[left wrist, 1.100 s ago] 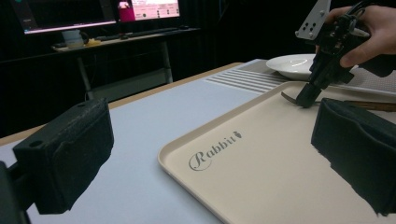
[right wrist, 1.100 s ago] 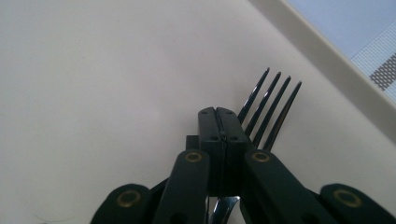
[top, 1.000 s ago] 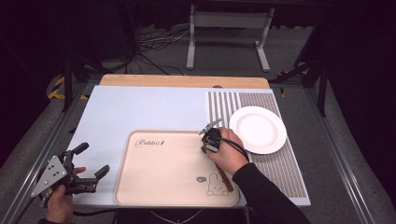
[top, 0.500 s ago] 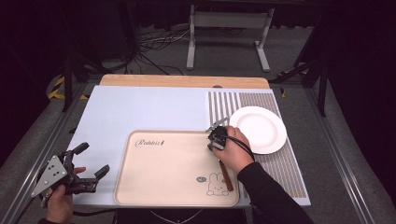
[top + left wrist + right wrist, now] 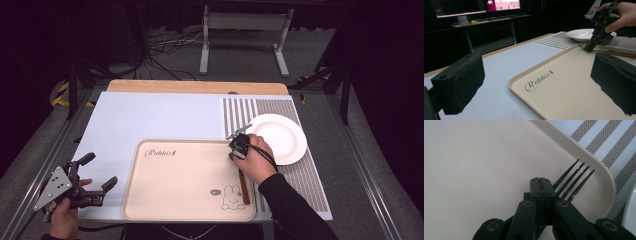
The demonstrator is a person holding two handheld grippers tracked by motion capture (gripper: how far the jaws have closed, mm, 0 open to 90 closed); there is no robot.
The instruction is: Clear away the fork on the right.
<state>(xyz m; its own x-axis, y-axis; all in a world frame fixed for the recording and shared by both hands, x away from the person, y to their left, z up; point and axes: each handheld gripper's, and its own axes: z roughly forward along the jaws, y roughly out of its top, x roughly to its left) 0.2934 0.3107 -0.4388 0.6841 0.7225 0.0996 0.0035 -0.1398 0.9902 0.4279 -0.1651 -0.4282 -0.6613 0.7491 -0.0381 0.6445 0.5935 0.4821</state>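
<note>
Right gripper (image 5: 235, 150): your jaws are pressed together over the fork's neck; whether they pinch it, you cannot tell.
Fork (image 5: 574, 182): lies in the tray's far right corner, tines toward the rim, brown handle running near along the right edge.
Tray (image 5: 170, 200): wide bare floor to your left of the fork; raised rim close on the right.
Plate (image 5: 282, 132): just right of the tray, on the striped mat (image 5: 240, 112).
Left gripper (image 5: 95, 175): jaws wide apart, nothing between them, off the tray's near left corner.
Left gripper view: shows the right gripper's tips down at the tray.
Right gripper view: shows four tines beyond the jaws.
</note>
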